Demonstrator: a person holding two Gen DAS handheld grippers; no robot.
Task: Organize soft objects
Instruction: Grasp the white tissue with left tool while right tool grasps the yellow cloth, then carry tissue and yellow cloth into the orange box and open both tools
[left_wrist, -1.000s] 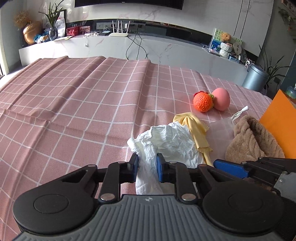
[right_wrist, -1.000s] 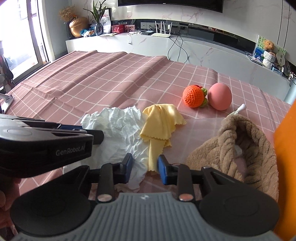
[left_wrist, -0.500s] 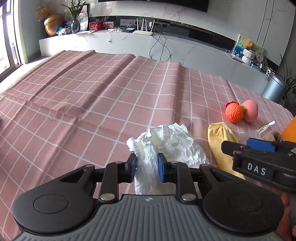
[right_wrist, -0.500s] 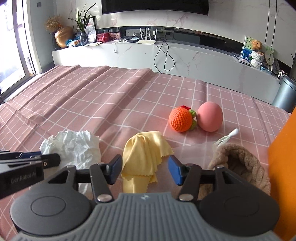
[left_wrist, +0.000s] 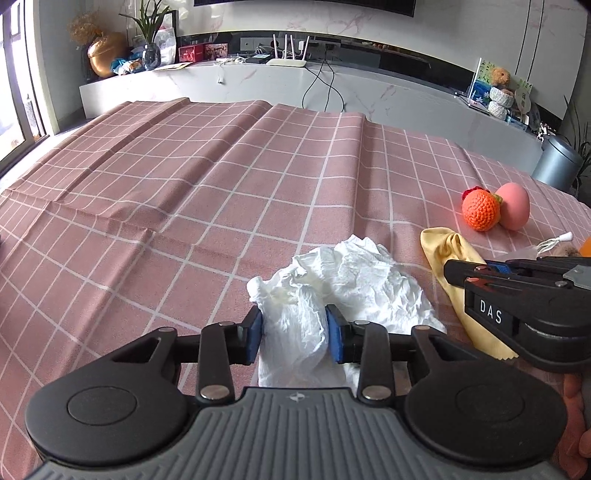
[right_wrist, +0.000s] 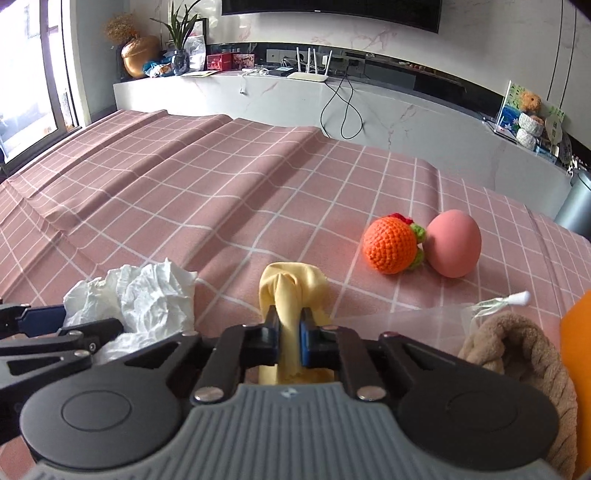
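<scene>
Pinching a fold of the yellow cloth (right_wrist: 291, 291), the right gripper (right_wrist: 290, 330) has just closed tight on it; the cloth is thin and smooth, bunched into a ridge that rises between the blue pads and spills ahead of them. The left gripper (left_wrist: 293, 334) has its jaws widening, its pads against the sides of a crumpled white cloth (left_wrist: 343, 273), wrinkled like tissue, heaped just ahead and to its right. Beyond the right gripper, off to its right, a crocheted orange (right_wrist: 391, 245) with green leaves touches a smooth pink egg (right_wrist: 454, 243). Near its right side lies a ribbed tan knit (right_wrist: 517, 347). All rest on a pink checked tablecloth (left_wrist: 184, 184).
</scene>
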